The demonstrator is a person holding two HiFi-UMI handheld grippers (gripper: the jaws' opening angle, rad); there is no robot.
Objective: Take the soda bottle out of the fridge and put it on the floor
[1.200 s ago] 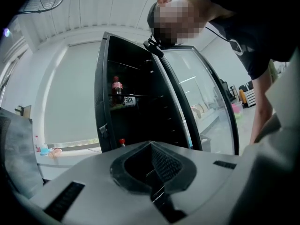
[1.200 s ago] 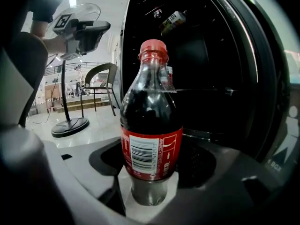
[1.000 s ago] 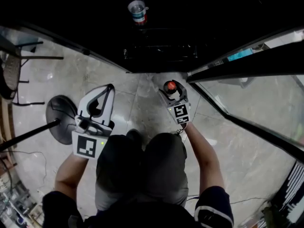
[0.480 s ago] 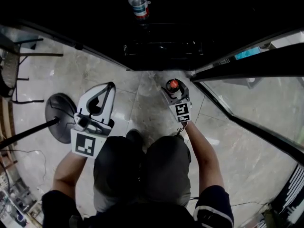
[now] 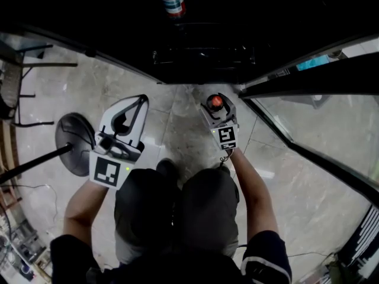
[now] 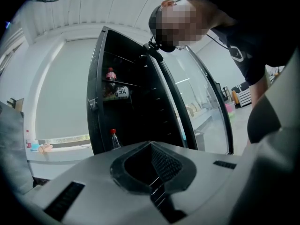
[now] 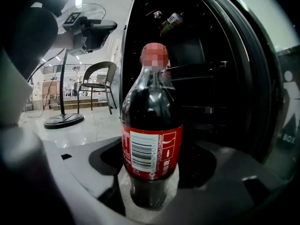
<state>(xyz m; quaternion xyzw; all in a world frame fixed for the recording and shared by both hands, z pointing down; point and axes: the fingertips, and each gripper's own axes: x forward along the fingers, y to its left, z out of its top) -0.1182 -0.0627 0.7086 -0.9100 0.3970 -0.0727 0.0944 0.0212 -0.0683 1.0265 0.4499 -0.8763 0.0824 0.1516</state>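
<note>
Soda bottle (image 7: 152,139) stands upright between the jaws of the right gripper (image 5: 214,101), low over the pale floor (image 5: 177,129) just in front of the open fridge (image 5: 201,61); whether its bottom touches the floor, I cannot tell. At the far left the round base of a fan stand (image 5: 74,144) lies on the floor. Next to it the left gripper (image 5: 141,99) is held out from a bent forearm, its tips toward the fridge. Its own view shows the jaws pressed together with nothing between them. The right forearm reaches straight forward beside the knee (image 5: 207,188). From above, the head view gives only the red cap of the bottle. The right gripper view shows the dark drink, a red label with a barcode, and the jaws clenched on the lower body. Further to the right the glass door (image 5: 308,123) stands open.
</note>
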